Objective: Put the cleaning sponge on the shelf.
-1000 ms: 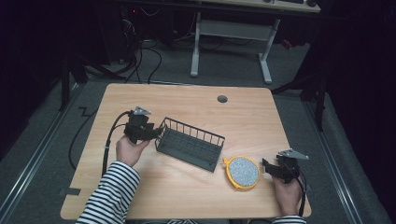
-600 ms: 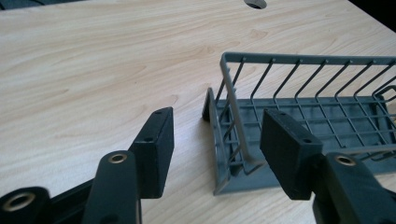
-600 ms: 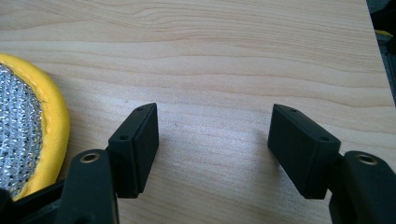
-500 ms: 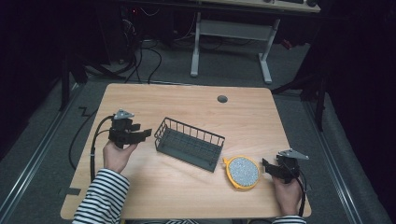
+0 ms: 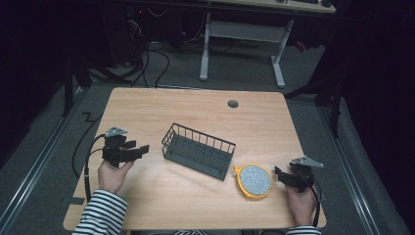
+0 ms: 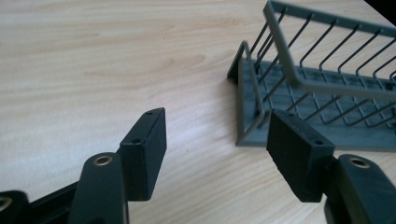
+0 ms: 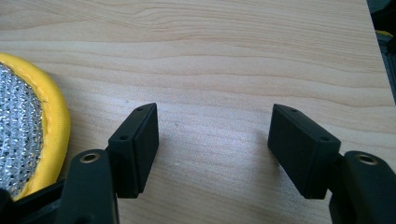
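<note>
A dark grey wire basket (image 5: 198,151) sits empty in the middle of the wooden table (image 5: 195,112). My left gripper (image 5: 138,150) hovers a short way to its left, open, with bare table between its jaws. In the left gripper view the basket's near end (image 6: 299,88) lies just beyond the gripper (image 6: 217,140). A round scrubber with a yellow rim and silvery mesh (image 5: 253,180) lies right of the basket's near corner. My right gripper (image 5: 280,174) stands open just right of it, holding nothing. The scrubber's yellow edge (image 7: 51,126) shows left of the right gripper (image 7: 212,140).
A small dark cable hole (image 5: 233,104) sits in the table's far part. The table's right edge (image 7: 380,88) runs close to my right gripper. Cables trail off the left side (image 5: 83,161). Another desk's white legs (image 5: 240,49) stand on the floor beyond.
My left gripper has drawn back leftwards from the basket's left end, leaving a gap. The right gripper and scrubber have stayed put.
</note>
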{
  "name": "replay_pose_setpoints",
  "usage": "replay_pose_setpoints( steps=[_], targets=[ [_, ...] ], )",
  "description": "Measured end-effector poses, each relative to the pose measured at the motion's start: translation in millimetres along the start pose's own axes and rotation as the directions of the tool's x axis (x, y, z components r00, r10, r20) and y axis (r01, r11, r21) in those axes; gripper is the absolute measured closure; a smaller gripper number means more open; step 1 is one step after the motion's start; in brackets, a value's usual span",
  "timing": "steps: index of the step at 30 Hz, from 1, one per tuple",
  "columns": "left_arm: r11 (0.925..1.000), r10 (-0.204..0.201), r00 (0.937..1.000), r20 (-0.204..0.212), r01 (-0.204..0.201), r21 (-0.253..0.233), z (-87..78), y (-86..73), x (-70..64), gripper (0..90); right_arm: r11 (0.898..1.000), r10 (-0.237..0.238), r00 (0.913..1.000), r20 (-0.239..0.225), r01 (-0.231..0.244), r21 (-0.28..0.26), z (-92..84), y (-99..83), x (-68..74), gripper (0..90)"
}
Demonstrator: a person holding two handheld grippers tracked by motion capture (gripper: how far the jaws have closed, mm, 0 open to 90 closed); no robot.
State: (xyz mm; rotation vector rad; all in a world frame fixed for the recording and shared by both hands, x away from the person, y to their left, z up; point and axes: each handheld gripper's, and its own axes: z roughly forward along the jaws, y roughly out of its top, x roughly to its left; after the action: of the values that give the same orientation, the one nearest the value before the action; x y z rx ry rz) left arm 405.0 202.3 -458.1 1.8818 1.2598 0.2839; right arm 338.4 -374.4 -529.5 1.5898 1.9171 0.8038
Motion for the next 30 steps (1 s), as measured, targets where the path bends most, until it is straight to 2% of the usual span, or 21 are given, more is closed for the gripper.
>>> replay_pose_setpoints(
  steps=[7,10,15,17,20,22,30],
  targets=[
    [0.9992,-0.034,0.9992,-0.023,0.034,0.022,-1.2,-23.4,9.5,37.9,1.000,0.000,1.0000,0.000,0.000,0.000,0.0,0.0,0.0,33.8],
    [0.9980,-0.061,0.9976,-0.033,0.061,0.017,-2.4,-33.0,13.5,37.8,1.000,0.000,1.0000,-0.001,0.000,-0.002,0.1,-0.1,0.0,33.8],
    [0.9959,-0.091,0.9928,-0.079,0.091,0.000,-1.2,-47.0,20.6,37.8,1.000,0.001,1.0000,-0.002,-0.001,-0.001,0.0,-0.1,0.2,33.8],
    [0.9963,-0.085,0.9910,-0.103,0.086,0.000,-0.2,-51.3,22.1,37.8,1.000,0.002,1.0000,-0.002,-0.002,-0.001,0.1,-0.1,0.2,33.8],
    [0.9968,-0.079,0.9876,-0.135,0.080,-0.002,2.2,-57.4,23.3,37.8,1.000,0.002,1.0000,0.000,-0.002,-0.001,0.1,-0.1,0.3,33.8],
    [0.9972,-0.075,0.9824,-0.171,0.075,-0.006,5.2,-61.8,24.7,37.3,1.000,0.002,1.0000,0.000,-0.002,0.001,-0.1,-0.1,0.4,33.8],
    [0.9946,-0.104,0.9678,-0.229,0.099,-0.033,10.6,-71.9,32.5,33.5,1.000,0.002,1.0000,0.000,-0.002,-0.001,0.1,-0.1,0.4,33.7]
  ],
)
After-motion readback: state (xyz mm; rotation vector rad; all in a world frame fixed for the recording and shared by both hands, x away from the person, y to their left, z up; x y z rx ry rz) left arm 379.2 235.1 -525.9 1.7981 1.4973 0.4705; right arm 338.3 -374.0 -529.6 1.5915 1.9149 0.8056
